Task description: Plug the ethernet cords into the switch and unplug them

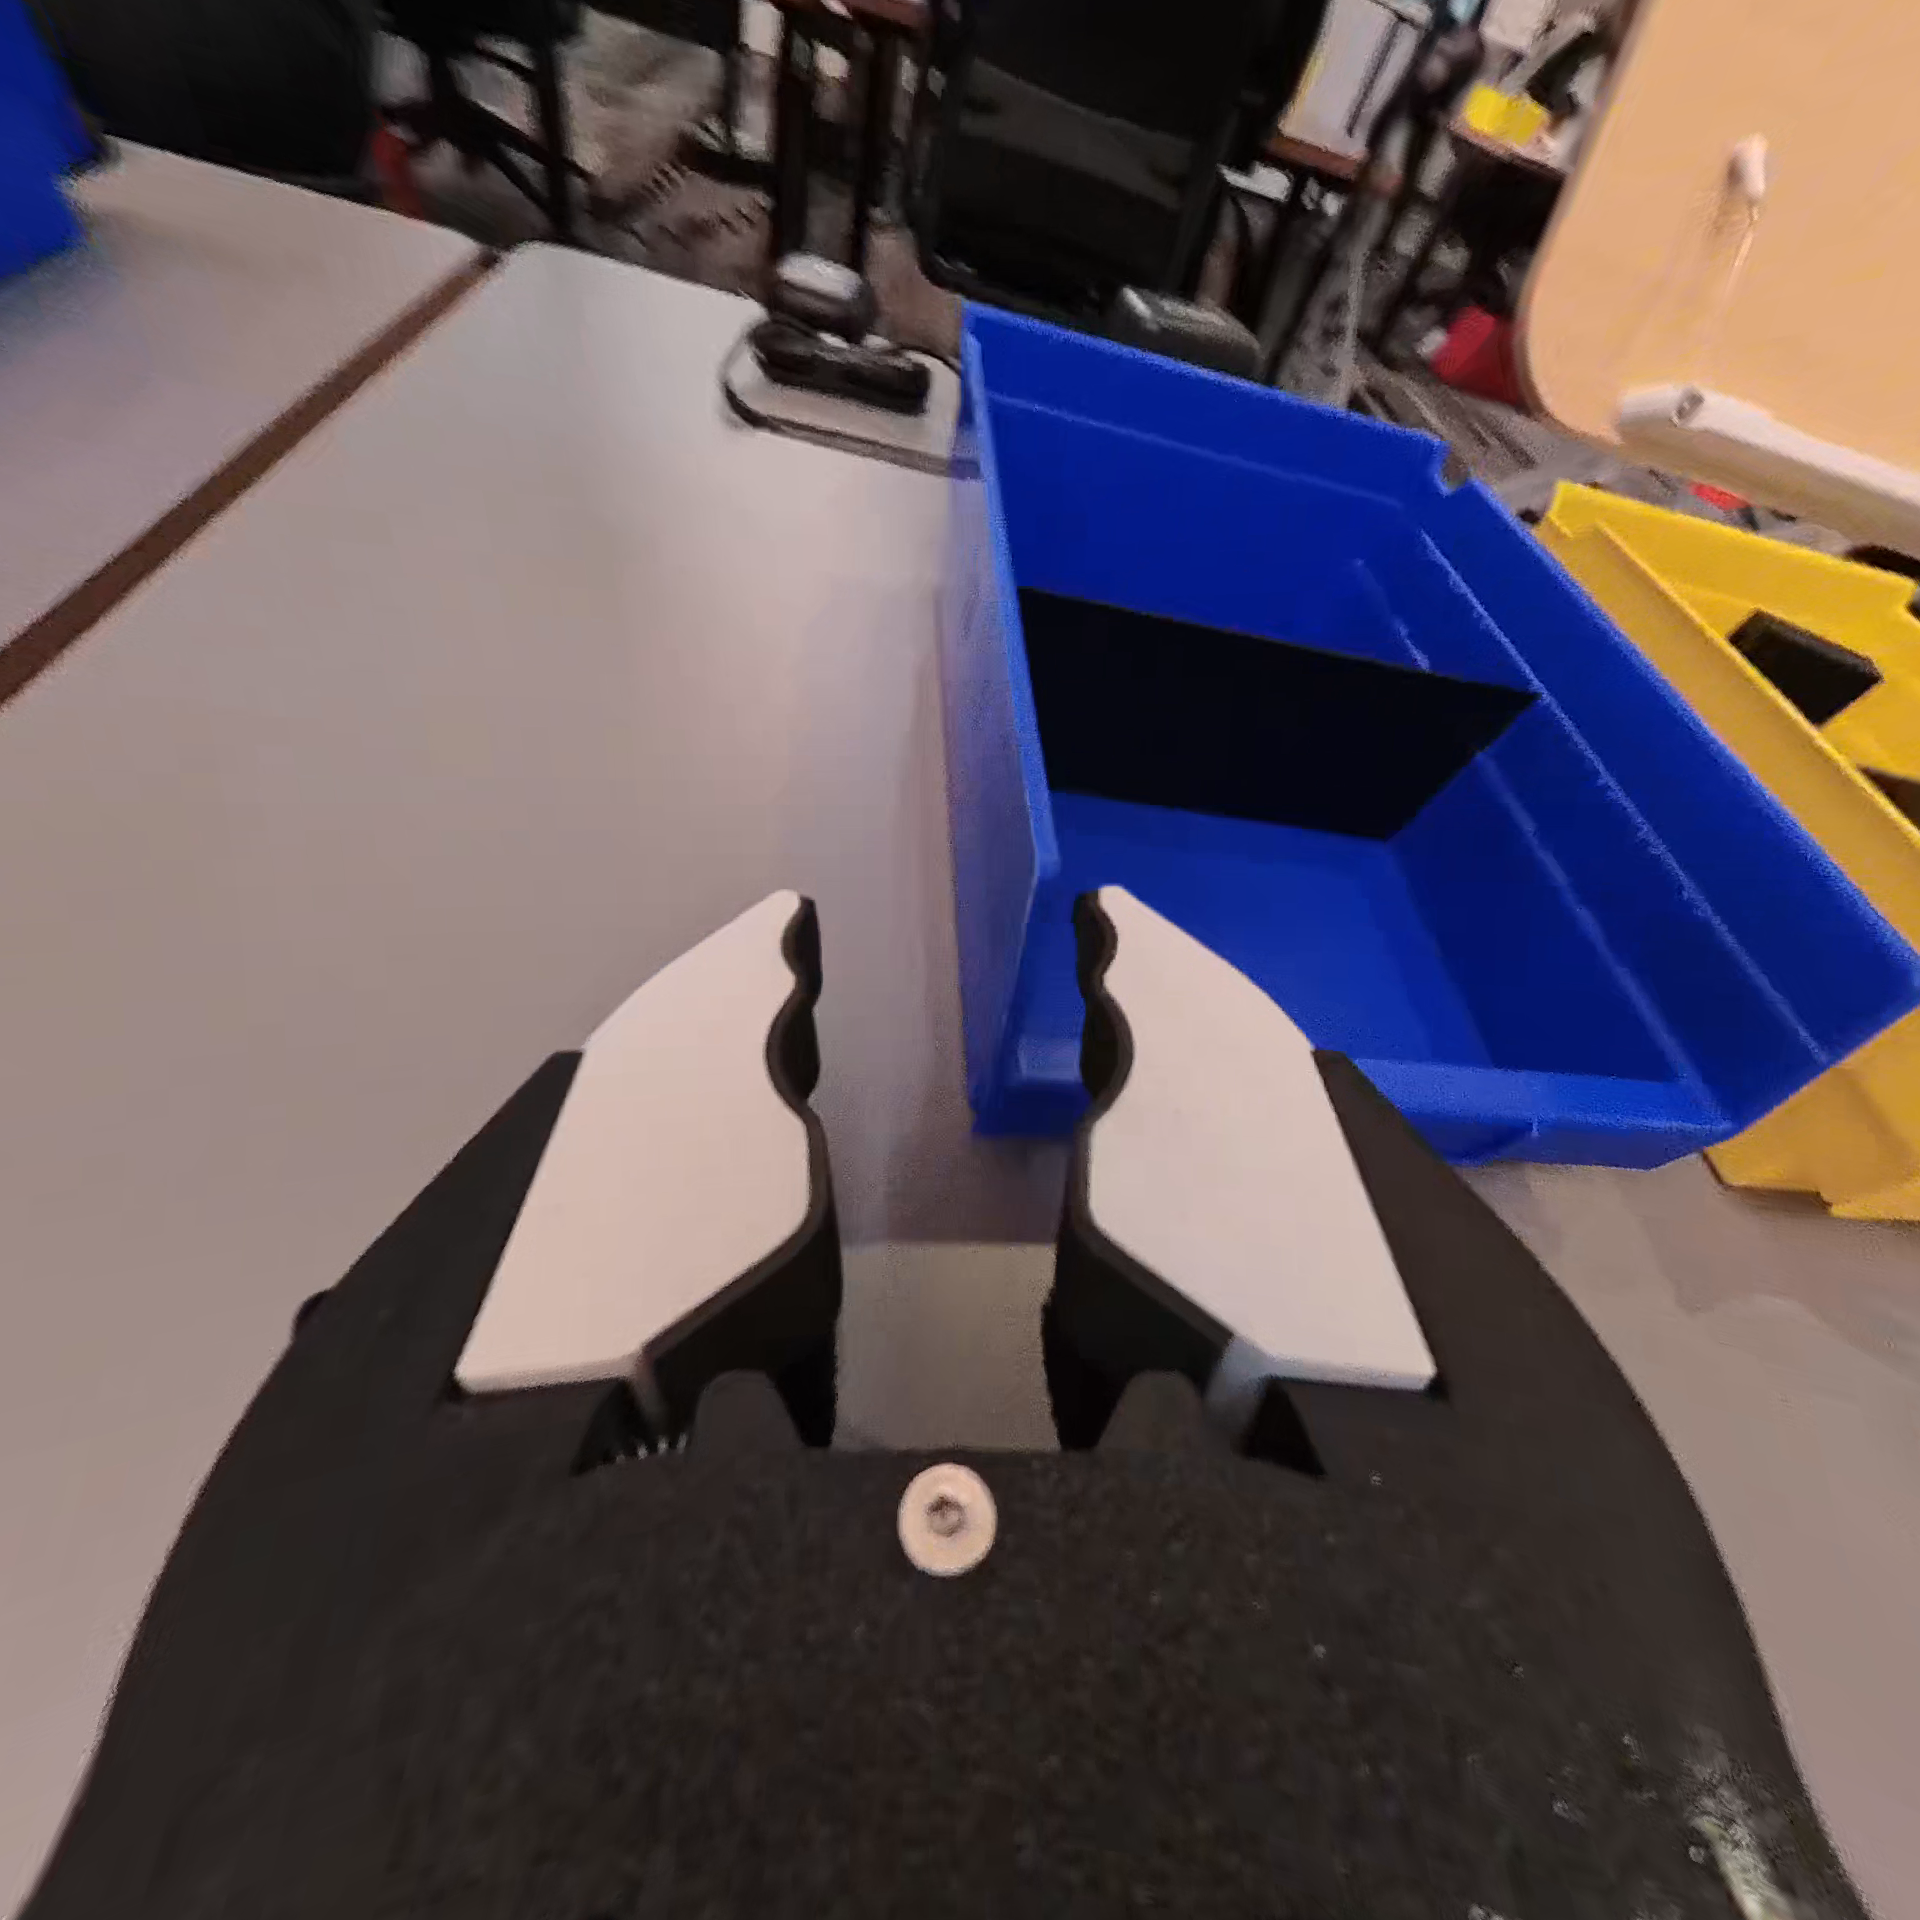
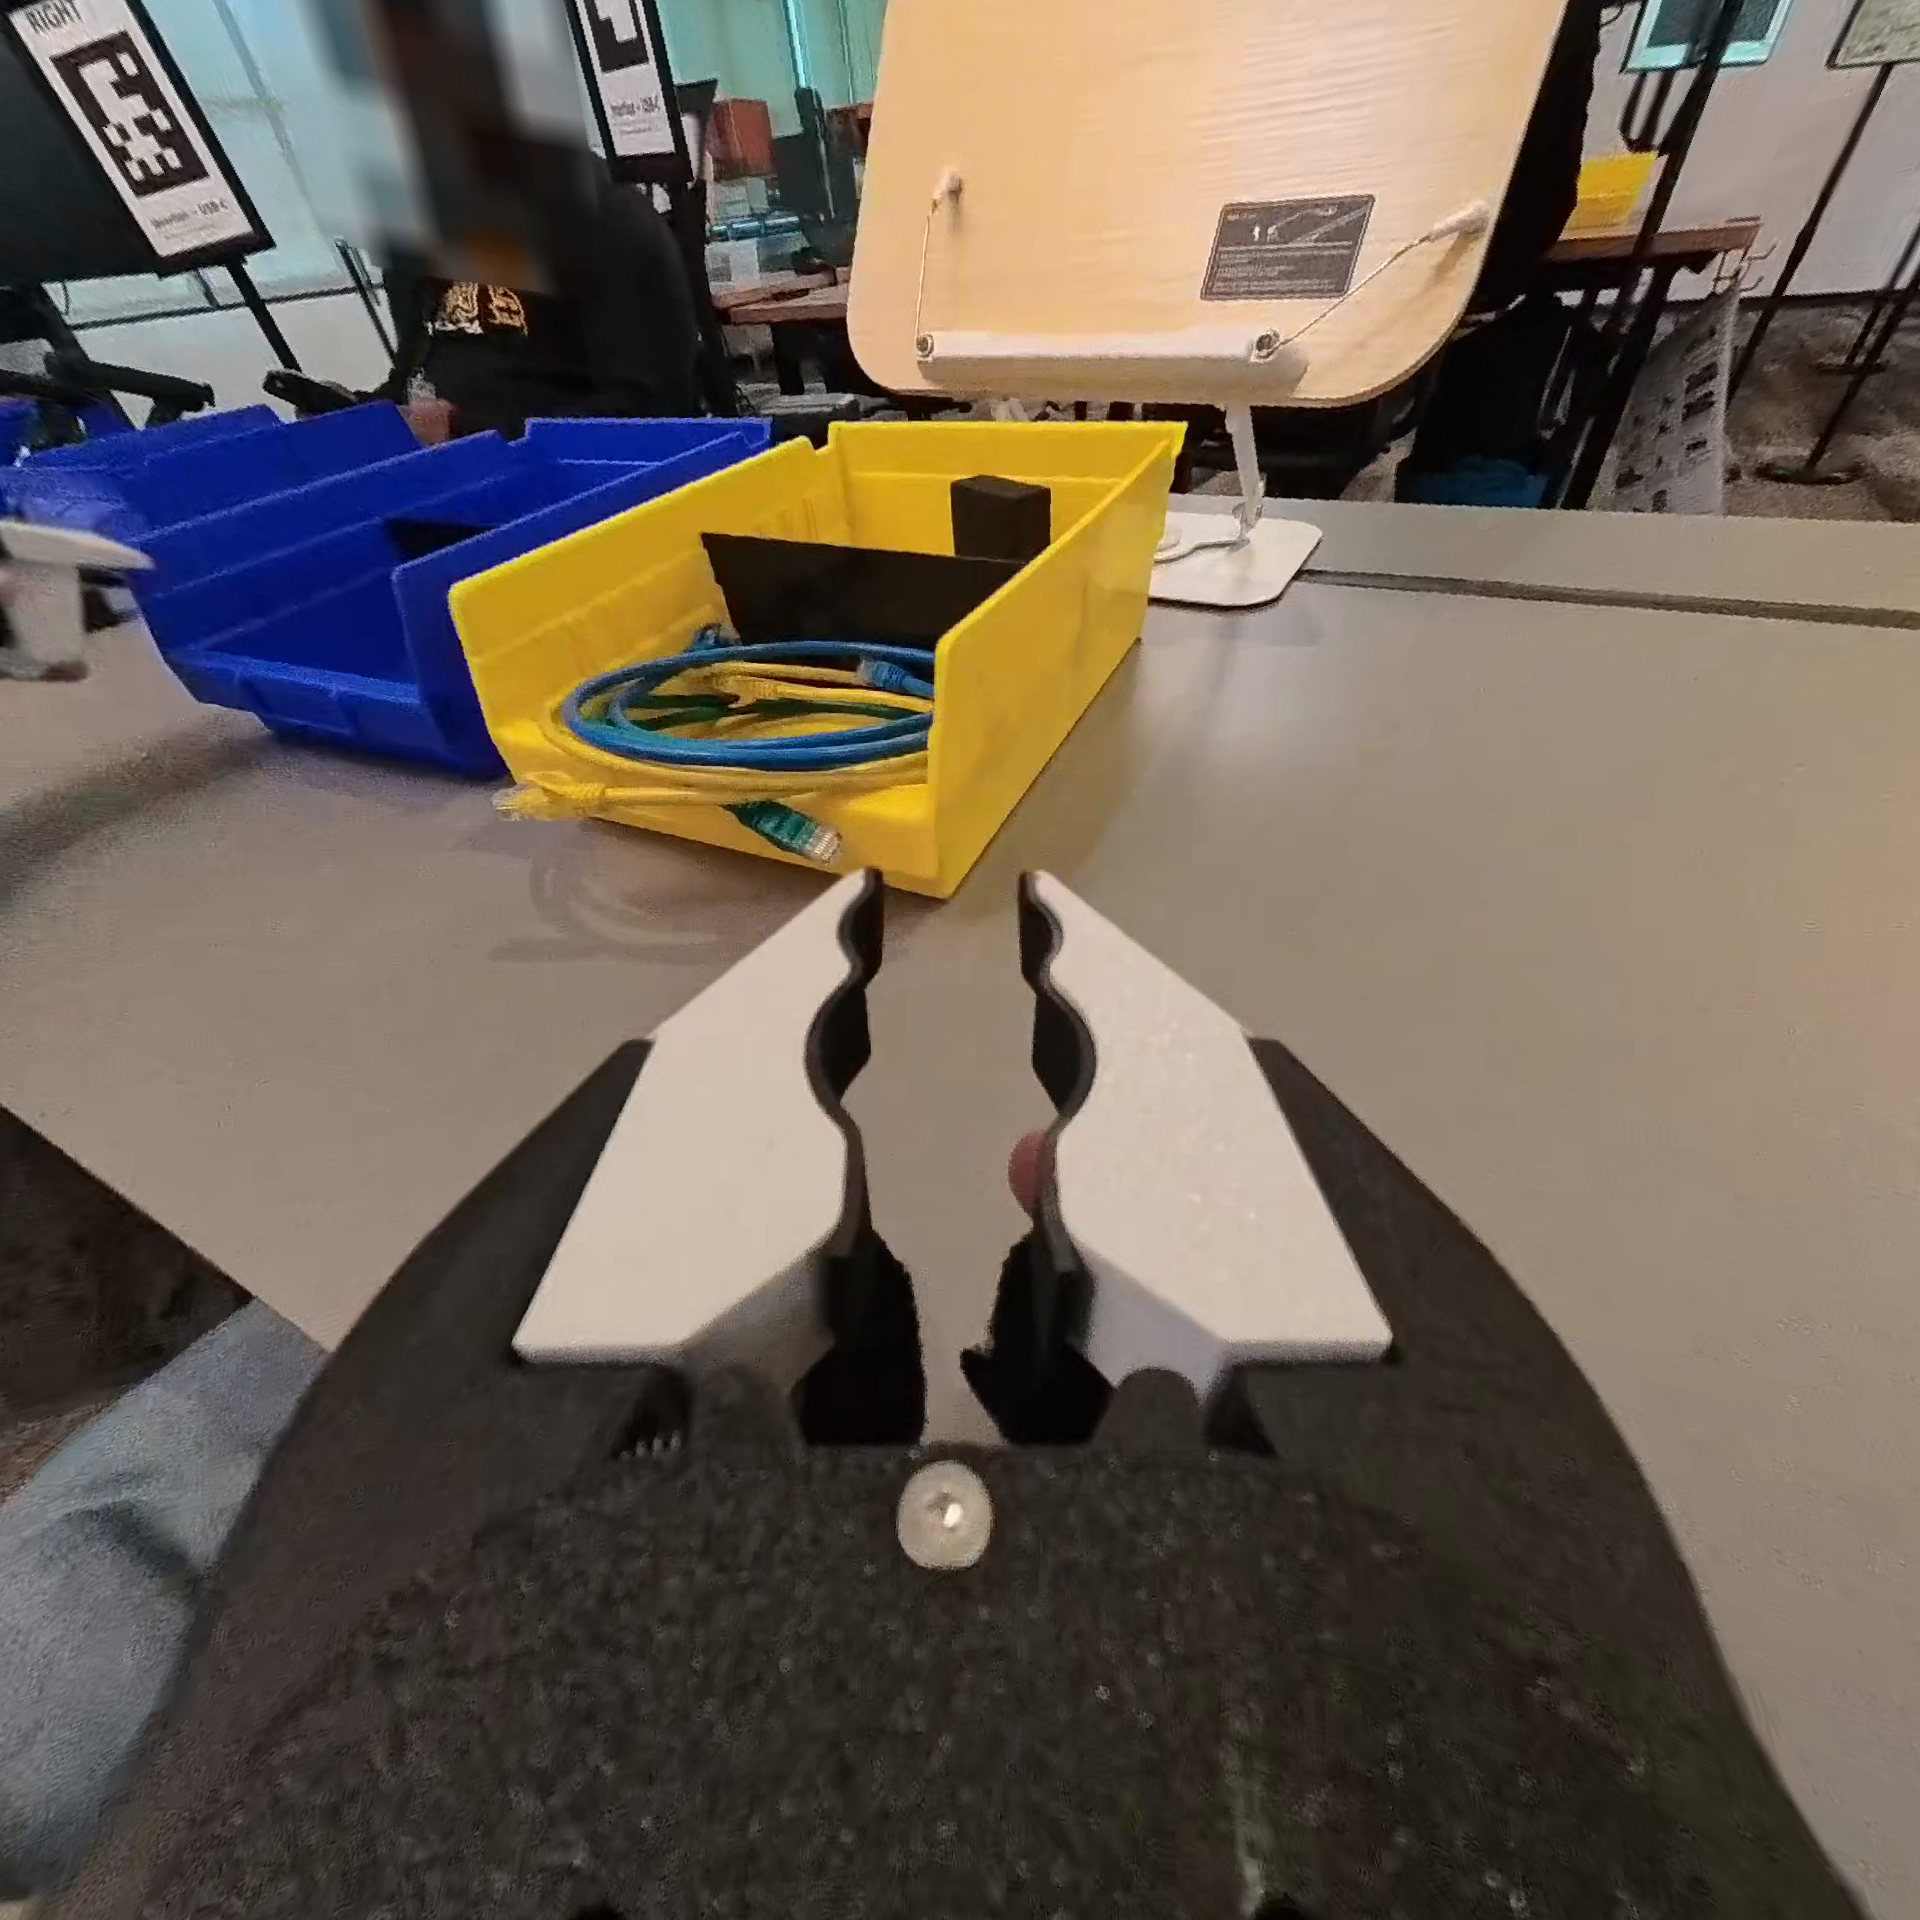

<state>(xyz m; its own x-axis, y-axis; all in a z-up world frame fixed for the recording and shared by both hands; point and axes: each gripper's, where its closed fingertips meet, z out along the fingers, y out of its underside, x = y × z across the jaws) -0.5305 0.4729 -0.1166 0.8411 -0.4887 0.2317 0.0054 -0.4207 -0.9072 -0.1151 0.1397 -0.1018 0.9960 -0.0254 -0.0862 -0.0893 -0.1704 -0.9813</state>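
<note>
The grey table (image 2: 1455, 831) is carrying two bins side by side: the blue bin (image 1: 1558, 582) is sitting empty, the yellow bin (image 2: 1039, 665) is corralling the coiled ethernet cords (image 2: 748, 717) – plugs spilling over its low front, reachable. The switch is not showing. Right gripper (image 2: 948, 904) and left gripper (image 1: 943, 925) are hovering released, holding nothing

— What sits around the yellow bin (image 2: 1039, 665)?

— A blue bin (image 2: 312, 582) touches its left side, with a black divider (image 1: 1247, 707) standing across its inside.

— And behind it?

— A pale wooden board (image 2: 1164, 187) leans on a white stand (image 2: 1236, 520), past the yellow bin's far right corner. A person in dark clothes (image 2: 561, 291) sits beyond the blue bin. All rests on a grey table (image 2: 1455, 831).
</note>
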